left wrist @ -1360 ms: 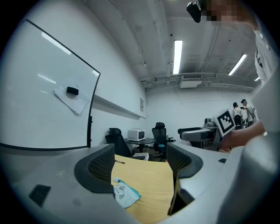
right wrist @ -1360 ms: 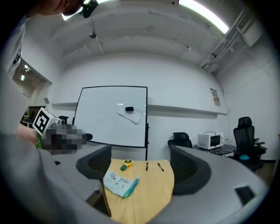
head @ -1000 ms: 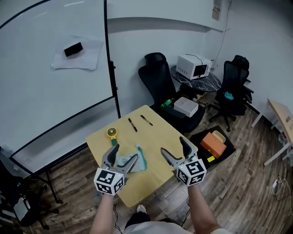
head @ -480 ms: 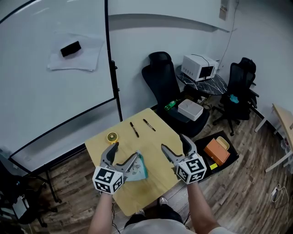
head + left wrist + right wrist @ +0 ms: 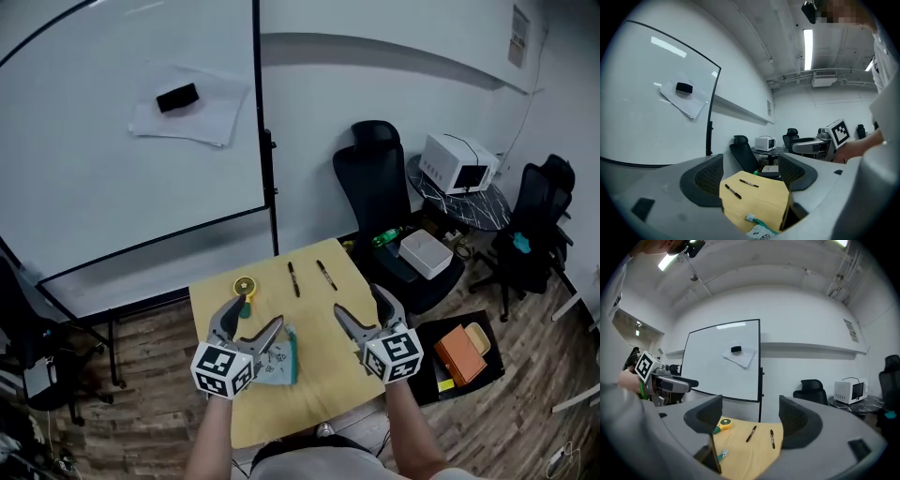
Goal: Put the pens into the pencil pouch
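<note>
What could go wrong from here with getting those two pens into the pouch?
Both pens lie near the far edge of the table; a clumsy pinch might roll one off.
The pouch lies loose beneath the open left gripper; I cannot tell whether it's unzipped, and it may slide when a pen is pushed in.
The yellow gadget beside them could get bumped.

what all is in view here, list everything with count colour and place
table: one, light wood, centre
pens: two, black, far side of table
pouch: one, teal and white, on table beside left gripper
round gadget: one, yellow, green handle, table's far left
whiteboard: one, white, behind table
eraser: one, black, on whiteboard
chairs: two, black, right of table
appliance: one, white, far right
box: one, orange, floor at right
left gripper: grey, fingers apart, empty
right gripper: grey, fingers apart, empty
</note>
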The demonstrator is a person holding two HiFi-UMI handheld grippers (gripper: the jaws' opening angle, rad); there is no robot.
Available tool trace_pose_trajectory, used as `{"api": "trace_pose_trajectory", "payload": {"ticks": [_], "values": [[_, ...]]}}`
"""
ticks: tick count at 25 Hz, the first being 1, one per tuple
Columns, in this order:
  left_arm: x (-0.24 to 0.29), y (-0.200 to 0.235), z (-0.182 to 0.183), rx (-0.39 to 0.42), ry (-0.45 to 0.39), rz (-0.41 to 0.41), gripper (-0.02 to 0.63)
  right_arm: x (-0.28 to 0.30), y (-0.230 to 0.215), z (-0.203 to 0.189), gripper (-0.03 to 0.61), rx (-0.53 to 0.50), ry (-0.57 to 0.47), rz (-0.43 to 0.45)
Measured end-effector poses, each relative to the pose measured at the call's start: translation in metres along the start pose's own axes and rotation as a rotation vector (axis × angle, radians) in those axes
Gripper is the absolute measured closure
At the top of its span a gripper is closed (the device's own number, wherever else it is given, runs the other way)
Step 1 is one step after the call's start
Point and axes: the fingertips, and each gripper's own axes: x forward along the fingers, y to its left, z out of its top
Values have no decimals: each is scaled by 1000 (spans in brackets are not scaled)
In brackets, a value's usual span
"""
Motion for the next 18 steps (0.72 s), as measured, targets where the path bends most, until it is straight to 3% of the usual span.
{"api": "trace_pose_trajectory", "payload": {"ticks": [6,11,18], "values": [[-9,10,-5,-16,24,65,272,17,5,6,224,10,-21,64],[-10,9,-20,-26,68,57,273,23,14,2,230,17,-14,74],[0,-14,-89,-64,234,1,273,16,22,-28,247,41,48,76]]}}
